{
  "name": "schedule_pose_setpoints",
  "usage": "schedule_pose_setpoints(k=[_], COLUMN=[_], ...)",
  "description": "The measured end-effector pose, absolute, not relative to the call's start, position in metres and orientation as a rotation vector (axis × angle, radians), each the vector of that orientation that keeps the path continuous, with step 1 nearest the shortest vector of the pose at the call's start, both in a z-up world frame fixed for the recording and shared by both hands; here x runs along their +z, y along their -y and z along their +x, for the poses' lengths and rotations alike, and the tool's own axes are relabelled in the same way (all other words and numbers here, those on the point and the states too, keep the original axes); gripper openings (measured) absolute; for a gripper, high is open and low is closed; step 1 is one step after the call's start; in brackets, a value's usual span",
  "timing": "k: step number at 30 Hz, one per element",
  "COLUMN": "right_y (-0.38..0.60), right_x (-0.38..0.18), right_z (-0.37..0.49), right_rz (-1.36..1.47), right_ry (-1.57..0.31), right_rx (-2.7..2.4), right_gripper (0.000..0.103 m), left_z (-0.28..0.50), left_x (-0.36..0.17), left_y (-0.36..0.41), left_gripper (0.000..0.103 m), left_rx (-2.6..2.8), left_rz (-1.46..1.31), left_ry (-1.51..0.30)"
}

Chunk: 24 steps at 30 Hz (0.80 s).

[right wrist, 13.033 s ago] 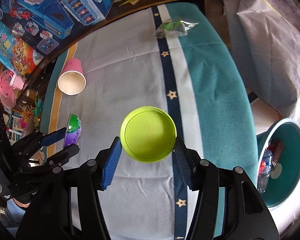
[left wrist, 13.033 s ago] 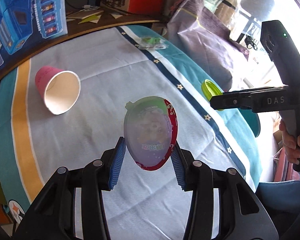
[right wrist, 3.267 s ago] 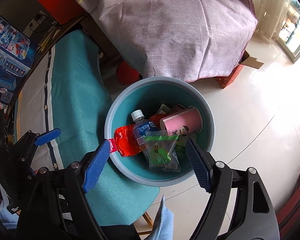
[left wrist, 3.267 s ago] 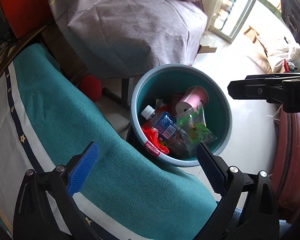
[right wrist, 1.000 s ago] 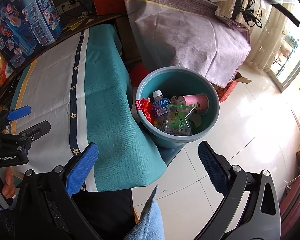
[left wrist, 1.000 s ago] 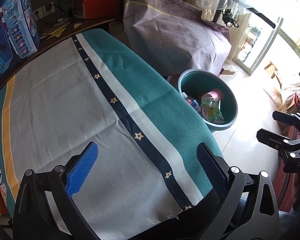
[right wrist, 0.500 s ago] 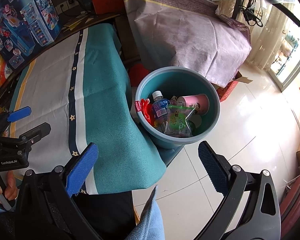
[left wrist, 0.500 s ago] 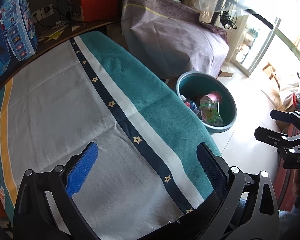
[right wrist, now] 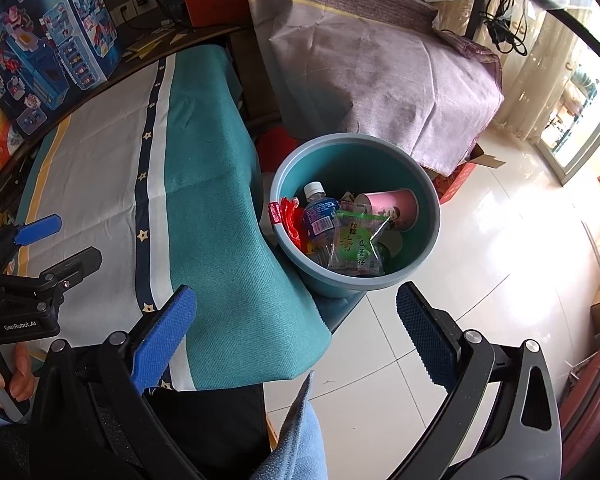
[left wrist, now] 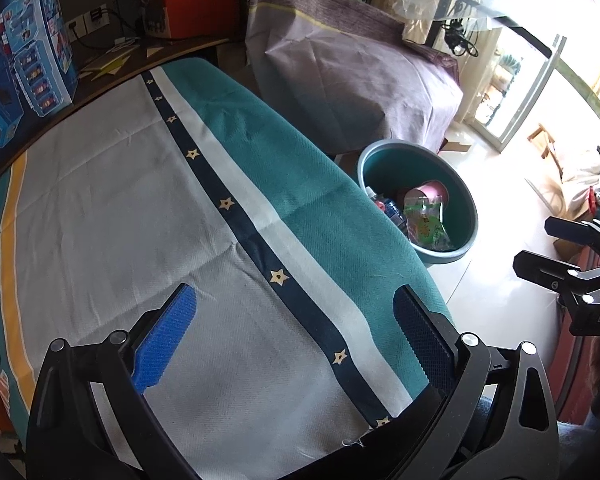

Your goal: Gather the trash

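A teal bin (right wrist: 428, 240) stands on the floor beside the table, seen also in the left wrist view as the bin (left wrist: 466, 216). Inside lie a pink paper cup (right wrist: 388, 204), a plastic bottle (right wrist: 320, 216), a green snack bag (right wrist: 356, 246) and a red wrapper (right wrist: 290, 218). My left gripper (left wrist: 294, 336) hangs open and empty over the table's near edge. My right gripper (right wrist: 296, 334) is open and empty, held above the floor in front of the bin. The tablecloth (left wrist: 112, 216) carries no trash that I can see.
Blue toy boxes (right wrist: 52, 44) stand at the table's far left edge. A purple cloth-covered block (right wrist: 380, 68) sits behind the bin. White tiled floor (right wrist: 500, 280) spreads to the right. A hand (right wrist: 4, 376) grips the left tool's handle.
Since 13 s ago the egg-shaped pack and green lid left my grippers; both grippers opened over the bin, then pulled back. In the last second both views barely shifted.
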State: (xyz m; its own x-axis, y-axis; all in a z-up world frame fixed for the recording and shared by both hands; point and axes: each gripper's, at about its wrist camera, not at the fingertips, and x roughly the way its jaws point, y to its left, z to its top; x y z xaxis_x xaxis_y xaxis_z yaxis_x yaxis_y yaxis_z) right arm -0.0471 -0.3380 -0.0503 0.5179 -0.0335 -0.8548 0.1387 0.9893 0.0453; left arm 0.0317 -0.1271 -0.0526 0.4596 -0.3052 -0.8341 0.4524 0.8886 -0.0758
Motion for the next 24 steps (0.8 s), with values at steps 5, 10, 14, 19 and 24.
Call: schedule_pose_setpoints(k=[5,10,14,19,24], right_y=[0.338,0.337,0.336,0.335,0.336], right_x=[-0.052,-0.054,-0.054,-0.054,-0.051], right_z=[-0.046,-0.044,-0.043,-0.041,-0.04], right_rz=[0.108,0.103,0.099,0.093,0.077], right_ry=[-1.026,-1.03,-1.029,-1.026,-1.016], right_rx=[-0.104,-0.104,-0.105,-0.112,-0.131], right_gripper=[0.096,0.096,0.096,0.096,0.096], left_z=[0.032,0.034,0.035,0.035,0.038], left_x=[-0.056,-0.059,-0.06,-0.061,-0.065], left_y=[0.127,0.125,0.124,0.122,0.118], left_gripper=[0.099,0.099,0.099,0.099,0.099], left_rx=[-0.467,-0.463,-0.45,-0.44,-0.441], left_rz=[0.162,0.156,0.163,0.158,0.127], left_ry=[-0.999,-1.013,-1.012,-1.021,-1.047])
